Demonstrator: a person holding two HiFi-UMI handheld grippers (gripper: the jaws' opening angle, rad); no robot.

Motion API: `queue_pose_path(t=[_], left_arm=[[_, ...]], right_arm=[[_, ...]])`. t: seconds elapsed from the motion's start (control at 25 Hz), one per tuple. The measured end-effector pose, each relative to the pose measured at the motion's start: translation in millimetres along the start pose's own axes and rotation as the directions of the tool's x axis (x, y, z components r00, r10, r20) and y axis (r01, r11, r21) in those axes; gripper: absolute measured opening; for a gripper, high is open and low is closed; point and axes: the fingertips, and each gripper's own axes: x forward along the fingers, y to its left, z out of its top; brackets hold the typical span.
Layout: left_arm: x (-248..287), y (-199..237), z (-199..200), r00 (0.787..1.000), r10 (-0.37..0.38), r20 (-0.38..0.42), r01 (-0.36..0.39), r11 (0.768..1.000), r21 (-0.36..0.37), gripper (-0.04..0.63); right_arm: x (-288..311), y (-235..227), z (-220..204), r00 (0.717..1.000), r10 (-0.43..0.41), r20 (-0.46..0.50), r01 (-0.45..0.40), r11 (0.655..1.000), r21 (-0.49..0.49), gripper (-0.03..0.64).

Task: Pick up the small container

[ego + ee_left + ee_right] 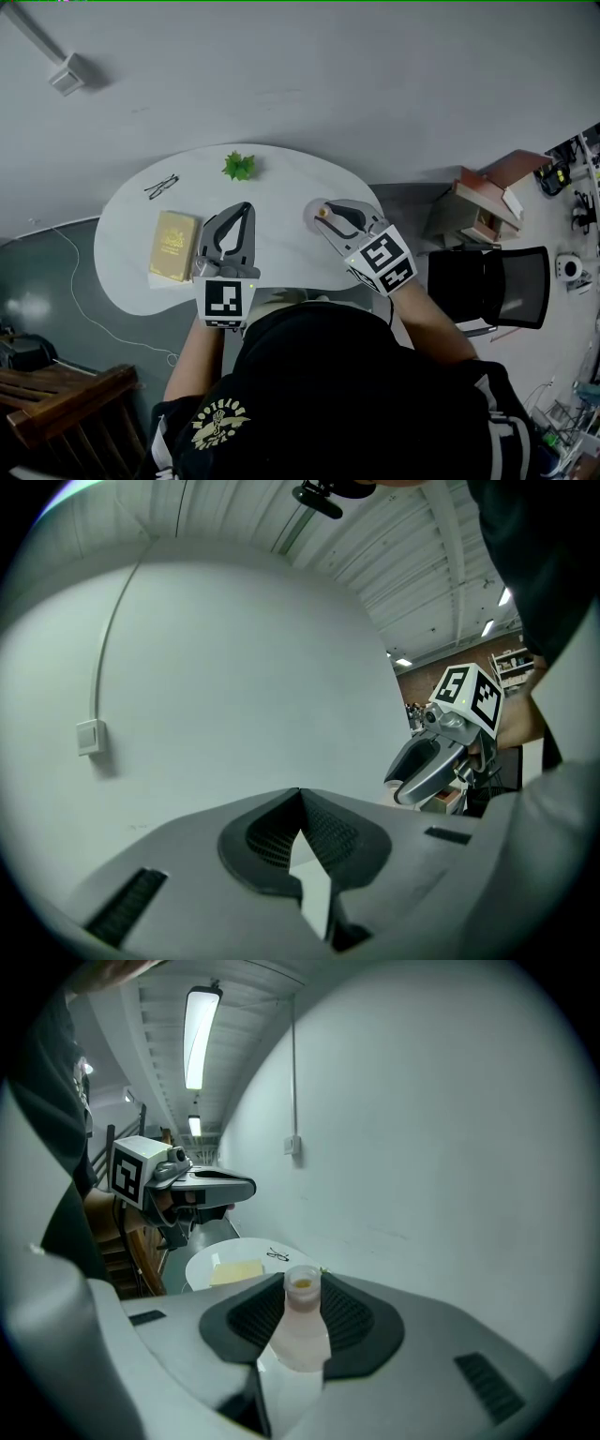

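The small container (302, 1327) is a pale translucent bottle with an open neck and something yellow inside. It stands upright between the dark pads (352, 1321) of my right gripper (328, 215), which is shut on it and holds it above the right part of the white table (281, 202). From the head view only the container's top (322, 213) shows at the jaw tips. My left gripper (245, 210) hovers over the table's middle beside the book, jaws closed tip to tip with nothing between them (300, 795).
A yellow book (174, 246) lies at the table's left, with glasses (161, 187) and a small green plant (238, 167) toward the far edge. To the right of the table are a black chair (497, 286) and a stand with books (478, 202). Wooden furniture (56, 403) stands at lower left.
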Motion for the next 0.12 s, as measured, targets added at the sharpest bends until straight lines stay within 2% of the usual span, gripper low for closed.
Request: queue_pose_path(t=[0.12], left_arm=[[-1.0, -0.9, 3.1, 1.000, 0.001, 0.001, -0.001, 1.000, 0.006, 0.005]], right_arm=[[-1.6, 1.7, 0.5, 1.000, 0.008, -0.002, -0.008, 1.000, -0.007, 0.135]])
